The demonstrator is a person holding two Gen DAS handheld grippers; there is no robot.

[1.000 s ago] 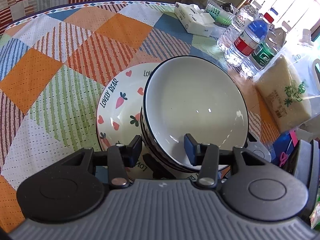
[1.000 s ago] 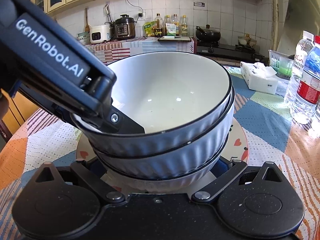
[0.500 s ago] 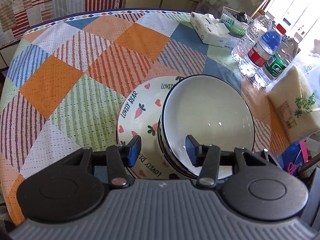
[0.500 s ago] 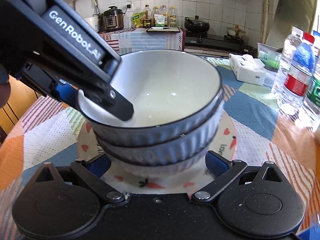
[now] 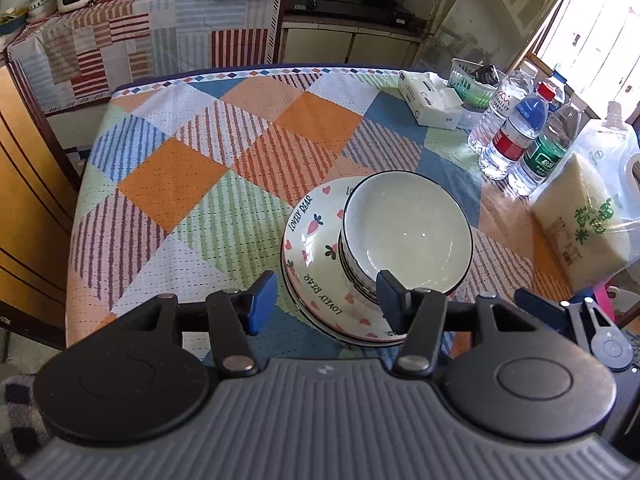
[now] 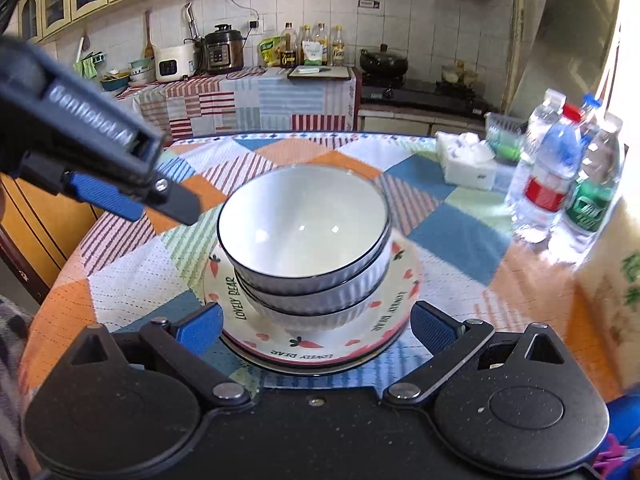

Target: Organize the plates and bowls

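In the left wrist view, the left gripper (image 5: 326, 300) hangs above the table (image 5: 172, 184) with its jaws spread and nothing between them; the blue pads (image 5: 262, 300) are clear of the dishes. Below and ahead, 3 nested bowls (image 5: 406, 232) sit on the right part of a stack of plates (image 5: 310, 248) printed with carrots and hearts. 3 bottles (image 5: 516, 136), a tissue pack (image 5: 430, 100) and a rice bag (image 5: 580, 220) stand to the right, apart from the stack. In the right wrist view, the right gripper (image 6: 316, 326) is low and just in front of the plates (image 6: 312, 350), jaws wide and holding nothing, a pad on either side of the near rim; whether they touch it cannot be told. The bowls (image 6: 304, 224) rest upright on the plates. The left gripper (image 6: 132, 196) is up to the left of the bowls, clear of them.
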